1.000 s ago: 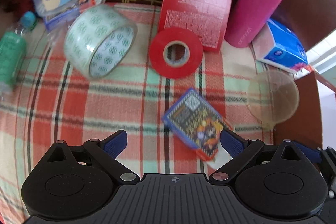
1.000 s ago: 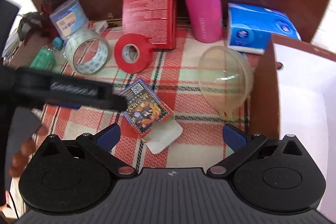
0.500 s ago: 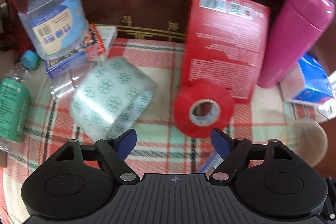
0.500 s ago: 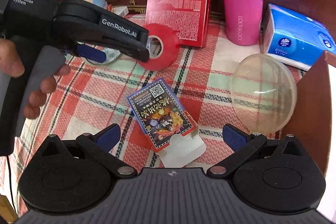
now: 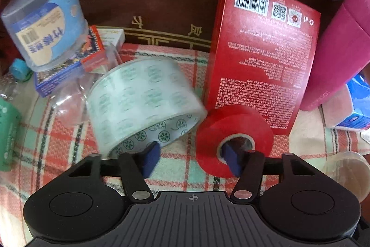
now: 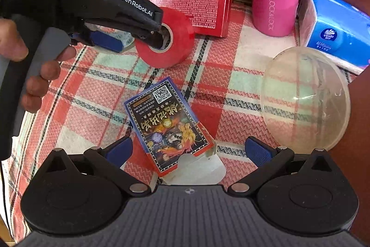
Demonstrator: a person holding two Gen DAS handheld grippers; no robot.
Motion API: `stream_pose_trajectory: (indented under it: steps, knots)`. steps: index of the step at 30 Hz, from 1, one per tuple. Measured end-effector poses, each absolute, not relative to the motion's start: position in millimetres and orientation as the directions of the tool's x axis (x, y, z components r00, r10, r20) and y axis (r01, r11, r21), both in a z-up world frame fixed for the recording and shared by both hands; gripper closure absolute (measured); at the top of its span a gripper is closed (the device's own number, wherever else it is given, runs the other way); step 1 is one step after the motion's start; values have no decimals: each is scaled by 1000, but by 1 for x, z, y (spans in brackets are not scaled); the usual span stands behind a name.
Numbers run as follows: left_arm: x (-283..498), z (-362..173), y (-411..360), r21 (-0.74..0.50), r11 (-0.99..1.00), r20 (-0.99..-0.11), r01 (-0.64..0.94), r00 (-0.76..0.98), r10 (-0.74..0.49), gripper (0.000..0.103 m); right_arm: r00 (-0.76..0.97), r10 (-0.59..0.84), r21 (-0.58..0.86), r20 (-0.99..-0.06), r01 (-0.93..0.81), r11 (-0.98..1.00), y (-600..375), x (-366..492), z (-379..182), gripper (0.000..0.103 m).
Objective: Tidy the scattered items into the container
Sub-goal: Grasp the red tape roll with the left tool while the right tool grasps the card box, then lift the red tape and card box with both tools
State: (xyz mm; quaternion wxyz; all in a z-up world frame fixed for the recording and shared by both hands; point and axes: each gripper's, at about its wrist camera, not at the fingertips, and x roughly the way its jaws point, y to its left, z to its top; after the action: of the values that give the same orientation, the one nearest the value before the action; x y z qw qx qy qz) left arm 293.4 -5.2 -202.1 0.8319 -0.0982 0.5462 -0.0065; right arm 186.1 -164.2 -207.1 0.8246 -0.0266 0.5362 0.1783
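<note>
A red tape roll (image 5: 233, 131) stands on edge on the plaid cloth, also in the right wrist view (image 6: 175, 38). My left gripper (image 5: 190, 157) is open; its right finger sits inside the roll's core and its left finger is outside, next to a large patterned clear tape roll (image 5: 143, 96). In the right wrist view the left gripper (image 6: 129, 36) reaches in from the left. My right gripper (image 6: 187, 151) is open and empty above a blue card pack (image 6: 166, 129) lying flat.
A red box (image 5: 263, 57), pink flask (image 5: 337, 57), blue tissue pack (image 6: 335, 31) and clear round lid (image 6: 305, 101) stand around. A disc spindle case (image 5: 44, 20), card box (image 5: 64, 68) and green bottle (image 5: 7, 126) are at left. A dark wooden wall rises behind.
My left gripper moved forward and down to the red tape roll and narrowed, its right finger entering the core. My right gripper moved closer over the card pack.
</note>
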Motion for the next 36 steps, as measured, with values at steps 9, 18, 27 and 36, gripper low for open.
stream_pose_trajectory:
  steps: [9, 18, 27, 36]
  knots:
    - [293, -196, 2, -212, 974, -904, -75, 395, -166, 81, 338, 225, 104, -914, -340, 935, -157, 187, -211, 20]
    - [256, -186, 5, -230, 972, -924, -55, 326, -200, 81, 289, 288, 163, -913, -390, 906, -152, 162, -190, 31]
    - [180, -188, 38, -210, 971, -959, -111, 217, -183, 81, 159, 326, 231, -932, -432, 872, -138, 106, -191, 29]
    - [151, -192, 52, -176, 973, -952, -149, 279, -129, 55, 143, 286, 179, -948, -503, 846, -123, 78, -206, 18]
